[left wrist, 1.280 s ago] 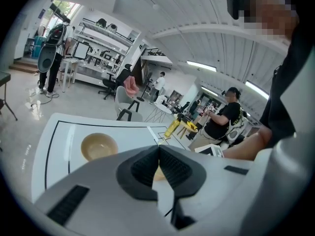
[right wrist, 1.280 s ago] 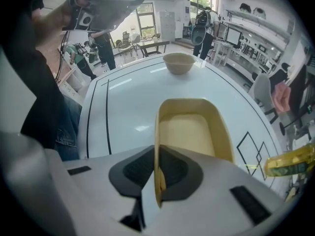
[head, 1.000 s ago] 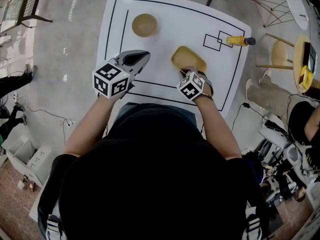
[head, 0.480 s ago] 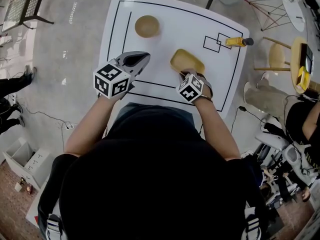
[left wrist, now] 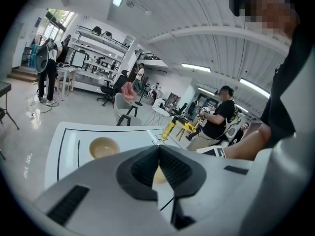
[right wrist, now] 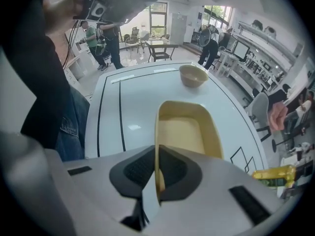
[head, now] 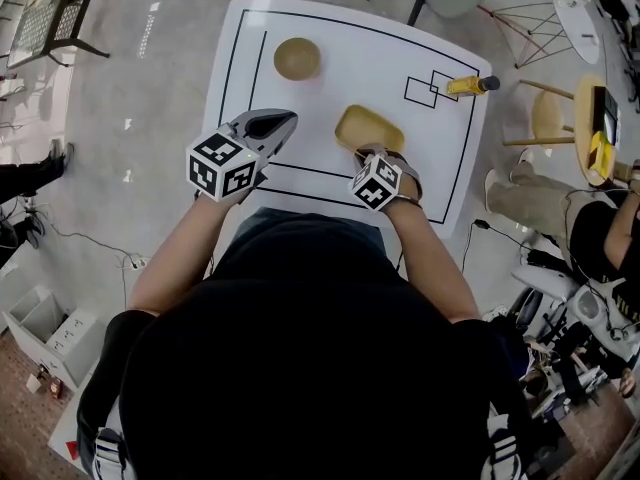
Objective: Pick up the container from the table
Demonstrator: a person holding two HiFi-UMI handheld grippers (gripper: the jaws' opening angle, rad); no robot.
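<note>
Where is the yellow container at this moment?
Head view: the container is over the table, right of centre, its near rim pinched by the right claw, the round bowl farther left.

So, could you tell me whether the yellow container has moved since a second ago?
Yes, slightly: the container, clamped in the right gripper, has shifted towards the bowl, away from the drawn squares.

Overhead and two low views, table (head: 340, 78) shared
</note>
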